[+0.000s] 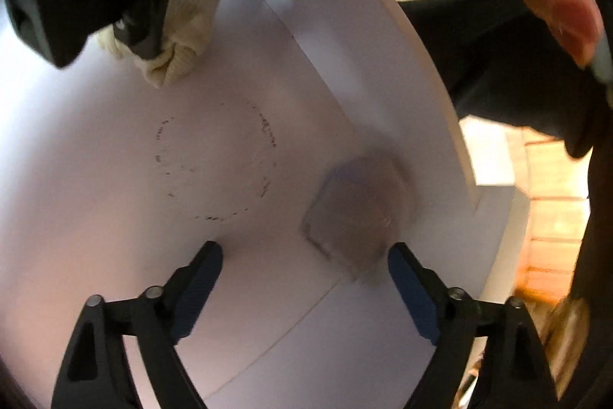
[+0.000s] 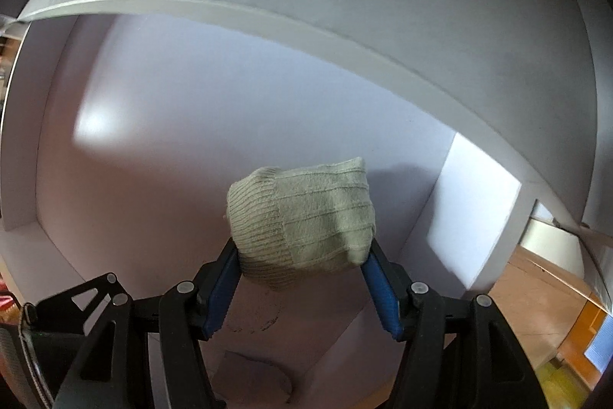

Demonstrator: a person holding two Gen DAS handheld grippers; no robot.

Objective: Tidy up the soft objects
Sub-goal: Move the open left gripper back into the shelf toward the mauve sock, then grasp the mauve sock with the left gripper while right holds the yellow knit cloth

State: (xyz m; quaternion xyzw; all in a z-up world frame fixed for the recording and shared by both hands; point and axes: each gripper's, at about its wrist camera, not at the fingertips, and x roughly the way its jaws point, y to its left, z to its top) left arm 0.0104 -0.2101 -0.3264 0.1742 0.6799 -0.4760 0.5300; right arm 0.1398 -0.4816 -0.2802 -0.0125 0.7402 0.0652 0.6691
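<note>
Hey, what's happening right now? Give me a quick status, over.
Right gripper clamped on rolled pale-green knit sock, over white shelf compartment. Left gripper open, empty, above blurred grey patch. Nothing blocking.

You have no text, label, brand, number or sign to read in either view; the dark ring on the white board is only smudges.

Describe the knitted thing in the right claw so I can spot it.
Look at the white table. Above it, the right claw is clamped on a rolled cream sock. It is the only ribbed knit item in either view.
</note>
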